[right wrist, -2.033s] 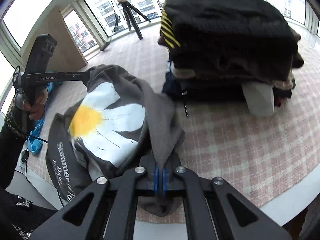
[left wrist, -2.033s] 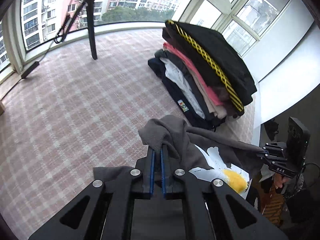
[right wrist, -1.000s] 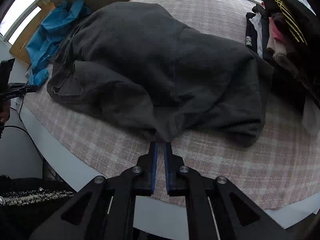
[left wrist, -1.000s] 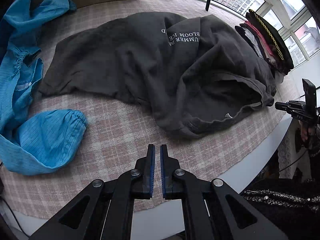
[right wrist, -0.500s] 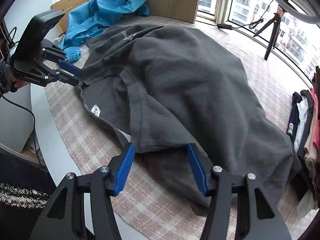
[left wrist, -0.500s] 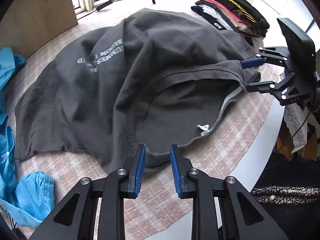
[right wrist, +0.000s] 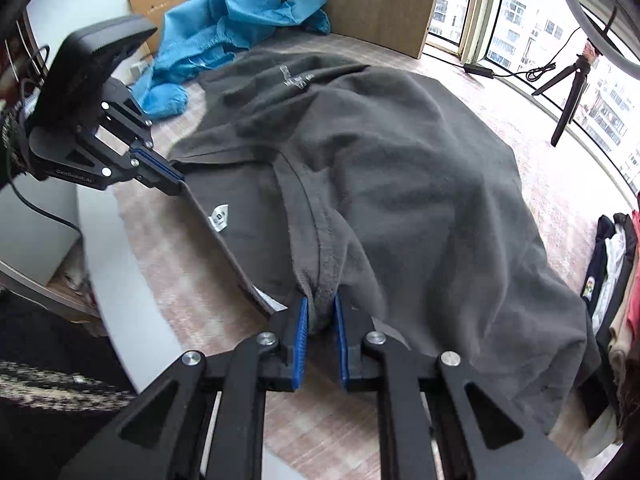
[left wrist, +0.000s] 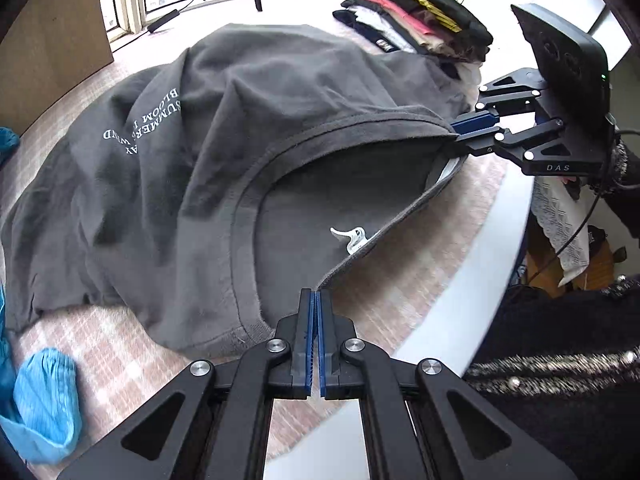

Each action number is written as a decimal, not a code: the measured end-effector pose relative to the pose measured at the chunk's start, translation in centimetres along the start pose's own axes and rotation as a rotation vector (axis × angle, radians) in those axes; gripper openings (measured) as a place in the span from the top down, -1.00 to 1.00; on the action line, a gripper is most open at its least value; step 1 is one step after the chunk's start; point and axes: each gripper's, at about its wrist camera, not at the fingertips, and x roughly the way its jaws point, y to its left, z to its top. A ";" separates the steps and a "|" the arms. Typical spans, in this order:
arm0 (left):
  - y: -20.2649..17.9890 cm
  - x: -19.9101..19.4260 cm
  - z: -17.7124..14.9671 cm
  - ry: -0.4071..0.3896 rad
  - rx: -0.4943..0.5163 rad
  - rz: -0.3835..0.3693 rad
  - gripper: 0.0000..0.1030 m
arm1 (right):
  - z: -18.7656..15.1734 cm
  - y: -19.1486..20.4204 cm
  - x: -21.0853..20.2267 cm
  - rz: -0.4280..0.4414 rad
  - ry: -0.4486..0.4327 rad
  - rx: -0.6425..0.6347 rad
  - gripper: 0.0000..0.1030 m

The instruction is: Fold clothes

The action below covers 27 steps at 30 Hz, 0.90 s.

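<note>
Pink-plaid tabletop (left wrist: 124,356) by bay windows; grey tee (left wrist: 168,184) heaped centre. Left gripper (left wrist: 318,300) fingers shut thin on lower hem at 6 o'clock. Right gripper (right wrist: 320,312) fingers closing on bunched hem w/ fabric between. Both pitch steeply down. Risk: thin left bite slips; right bunch snags extra layers, so the fold skews.

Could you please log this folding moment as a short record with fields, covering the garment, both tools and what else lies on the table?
garment: dark grey T-shirt, crumpled, white lettering showing, on the checked tablecloth
left tool: shut on the shirt's lower hem edge
right tool: jaws closing, a bunched fold of the shirt's hem pinched between them
hem: opening gapes between the two tools, white label visible inside
other items: stack of folded clothes beyond the shirt; blue garment heaped at the far side
</note>
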 end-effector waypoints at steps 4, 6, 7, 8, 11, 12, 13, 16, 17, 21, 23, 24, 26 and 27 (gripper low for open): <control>0.1 -2.2 -1.7 -0.008 -0.040 0.007 0.85 | -2.5 1.8 -0.6 0.094 0.105 0.001 0.75; 0.5 -2.8 -2.2 -0.021 -0.043 0.038 0.85 | -3.2 1.3 0.0 0.048 0.149 0.006 0.70; 0.7 -3.2 -2.8 -0.025 -0.038 0.070 0.79 | -3.5 1.1 0.4 0.025 0.171 0.009 0.70; 1.0 -3.9 -4.2 -0.027 -0.028 0.118 0.75 | -3.7 0.7 0.5 0.012 0.182 0.021 0.67; 1.3 -3.4 -6.2 0.009 0.041 0.250 0.55 | -3.8 -0.6 -0.9 0.014 0.124 0.080 0.28; 1.4 -3.1 -6.2 0.027 0.073 0.269 0.50 | -3.8 -0.9 -1.4 -0.004 0.105 0.081 0.22; 1.5 -2.8 -6.2 0.036 0.108 0.299 0.44 | -3.9 -1.3 -1.8 -0.022 0.098 0.083 0.22; 1.6 -2.1 -6.4 0.043 0.214 0.397 0.43 | -4.5 -2.5 -2.3 -0.075 0.099 0.098 0.22; 1.5 -1.7 -6.5 0.042 0.237 0.414 0.40 | -4.8 -2.9 -2.5 -0.098 0.101 0.100 0.21; 1.2 0.0 -5.2 0.079 0.244 0.286 0.40 | -6.9 -4.2 -2.0 -0.087 0.166 0.130 0.08; 1.0 0.6 -3.8 0.076 0.225 0.220 0.44 | -7.3 -3.9 -0.9 -0.014 0.186 0.142 0.08; 1.0 0.7 -2.8 0.062 0.212 0.197 0.45 | -7.1 -3.4 -0.3 0.027 0.188 0.140 0.08; 1.4 0.2 -0.8 0.020 0.184 0.162 0.51 | -6.2 -2.4 1.0 0.097 0.191 0.120 0.10; 1.8 -0.2 0.3 -0.005 0.167 0.148 0.51 | -5.6 -2.0 1.5 0.112 0.174 0.100 0.10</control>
